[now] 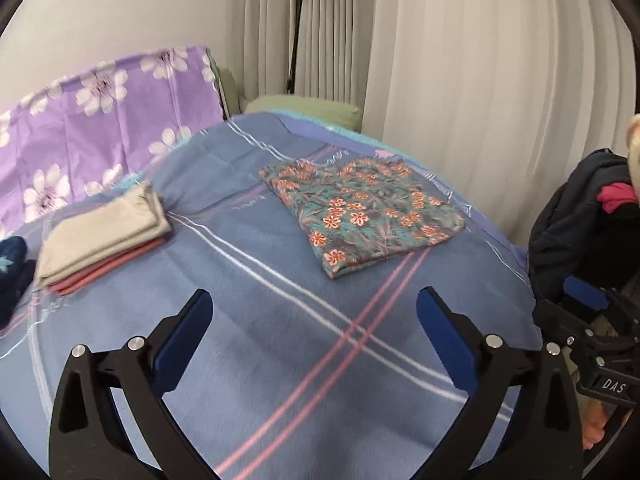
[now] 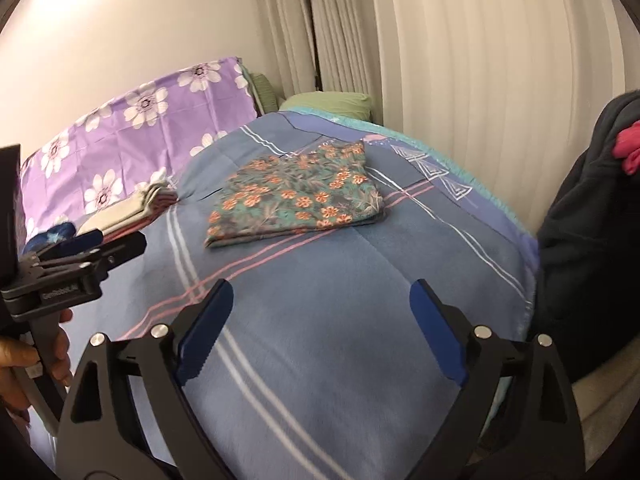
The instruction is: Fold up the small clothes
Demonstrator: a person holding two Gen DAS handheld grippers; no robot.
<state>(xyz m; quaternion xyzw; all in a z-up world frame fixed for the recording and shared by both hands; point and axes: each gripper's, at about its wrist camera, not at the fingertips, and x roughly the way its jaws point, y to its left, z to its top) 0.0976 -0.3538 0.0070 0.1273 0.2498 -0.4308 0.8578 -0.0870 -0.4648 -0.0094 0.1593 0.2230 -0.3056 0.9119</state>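
Left gripper (image 1: 314, 320), right gripper (image 2: 320, 312) spread, empty; floral garment (image 1: 360, 212) folded rectangular on fleecy blanket (image 1: 256, 344).

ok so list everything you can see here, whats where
folded floral cloth: one, teal with orange flowers, flat on the blanket, far right of middle
stack of folded clothes: one, beige on top, salmon pink beneath, on the blanket at left
dark blue garment: one, partly cut off at the left edge
plaid fleece blanket: one, blue with white and pink stripes, covering the bed
purple floral sheet: one, white flowers, behind the stack
green pillow: one, far end of the bed
white curtains: along the back wall
dark clothes pile: one, something pink on it, right of the bed
left gripper: jaws open, empty
right gripper: jaws open, empty
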